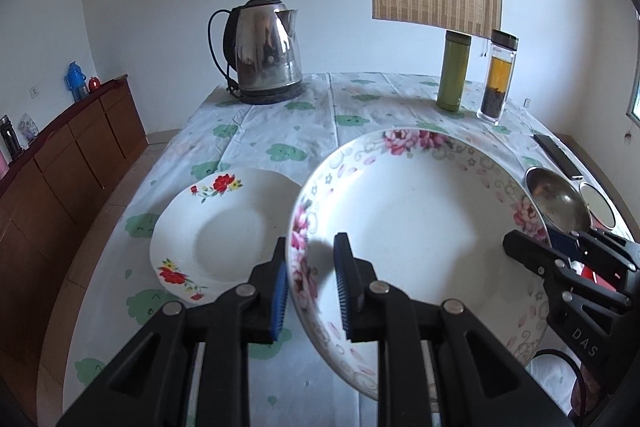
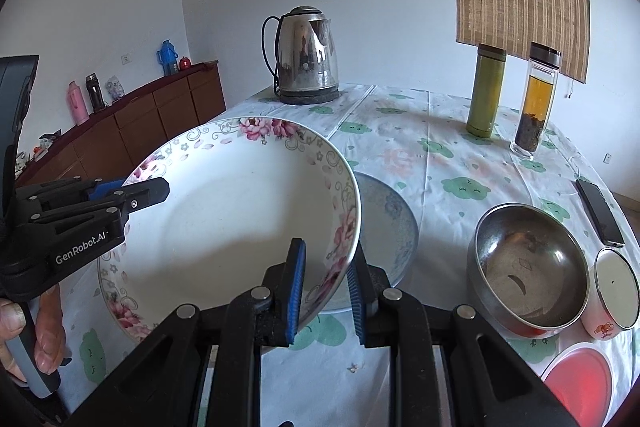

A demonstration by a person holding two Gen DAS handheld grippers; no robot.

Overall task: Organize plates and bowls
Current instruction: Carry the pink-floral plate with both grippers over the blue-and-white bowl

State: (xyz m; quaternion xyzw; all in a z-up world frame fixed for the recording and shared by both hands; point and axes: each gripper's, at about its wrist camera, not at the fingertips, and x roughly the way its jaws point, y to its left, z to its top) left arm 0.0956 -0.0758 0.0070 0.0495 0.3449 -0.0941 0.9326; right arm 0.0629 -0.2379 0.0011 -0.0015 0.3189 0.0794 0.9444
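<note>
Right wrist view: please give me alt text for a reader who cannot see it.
Two hand-held grippers hold a large pink-flowered plate above a cloth-covered table: the right hand-held gripper straddles its near right rim, the left hand-held gripper its left rim. Below it lies a blue-patterned plate; a steel bowl sits right, a kettle behind.

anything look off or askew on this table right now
Only the pink-flowered plate: it is off the table and tilted, with the left gripper and right gripper straddling opposite rims. It hangs partly above a blue-patterned plate. Nothing looks spilled or broken; the kettle and both bottles stand upright.
</note>
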